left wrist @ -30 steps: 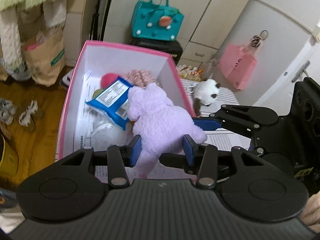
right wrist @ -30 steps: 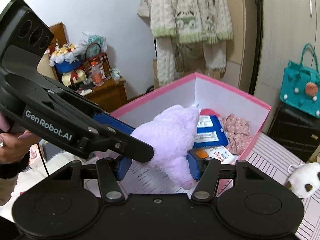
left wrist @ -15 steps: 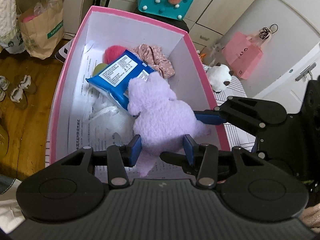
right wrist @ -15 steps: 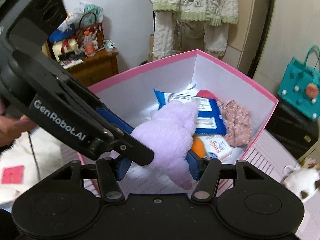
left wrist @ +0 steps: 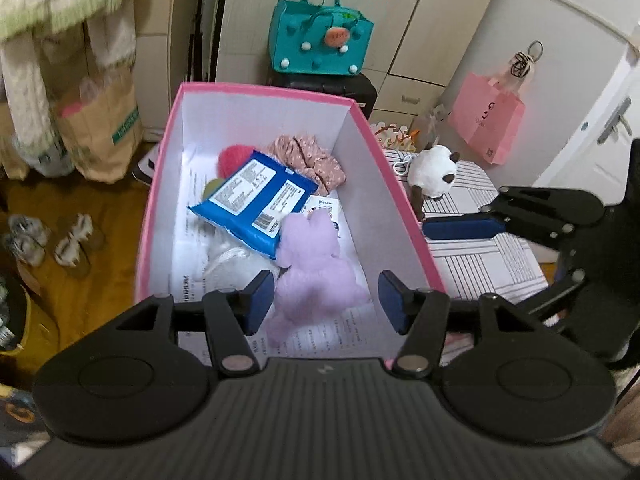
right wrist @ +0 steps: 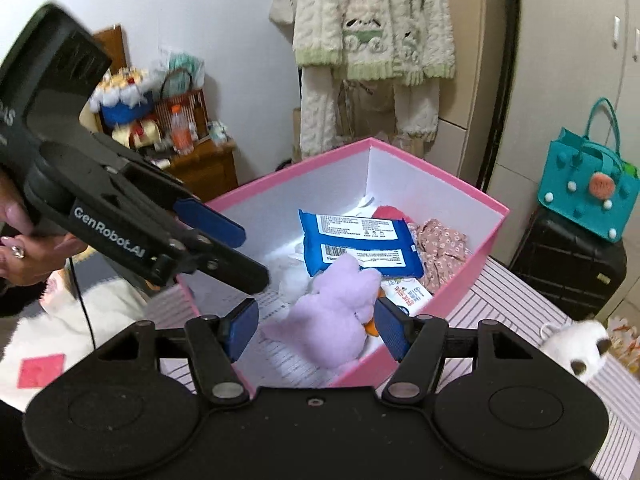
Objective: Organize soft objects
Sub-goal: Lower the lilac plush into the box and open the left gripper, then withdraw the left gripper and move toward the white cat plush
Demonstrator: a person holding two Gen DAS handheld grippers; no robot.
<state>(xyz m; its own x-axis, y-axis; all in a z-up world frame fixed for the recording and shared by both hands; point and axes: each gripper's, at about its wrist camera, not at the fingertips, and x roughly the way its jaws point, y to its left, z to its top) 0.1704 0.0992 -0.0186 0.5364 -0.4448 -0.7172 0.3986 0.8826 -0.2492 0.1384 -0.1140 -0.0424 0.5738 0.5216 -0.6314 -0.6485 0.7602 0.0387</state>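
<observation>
A purple plush toy (left wrist: 316, 276) (right wrist: 332, 316) lies on the floor of the pink box (left wrist: 396, 196) (right wrist: 476, 256), against a blue wipes packet (left wrist: 256, 204) (right wrist: 360, 244). My left gripper (left wrist: 326, 300) hangs above it, jaws opening, pads clear of the fur. My right gripper (right wrist: 316, 328) is also above it with jaws opening and nothing pressed between them. A pink floral cloth (left wrist: 312, 158) (right wrist: 440, 252), a red ball (left wrist: 234, 158) and white cloth (left wrist: 232, 260) share the box. A white plush (left wrist: 434, 172) (right wrist: 576, 346) sits outside on the striped surface.
A teal handbag (left wrist: 320, 44) (right wrist: 588, 196) rests on a black case behind the box. A pink paper bag (left wrist: 486, 124) hangs at right. A brown paper bag (left wrist: 100, 132) and slippers (left wrist: 74, 238) sit on the wooden floor at left. A person's hand (right wrist: 24, 244) holds the left gripper.
Both grippers let go of the purple plush and opened wider; the plush dropped onto the box floor. Both views pulled back from the box.
</observation>
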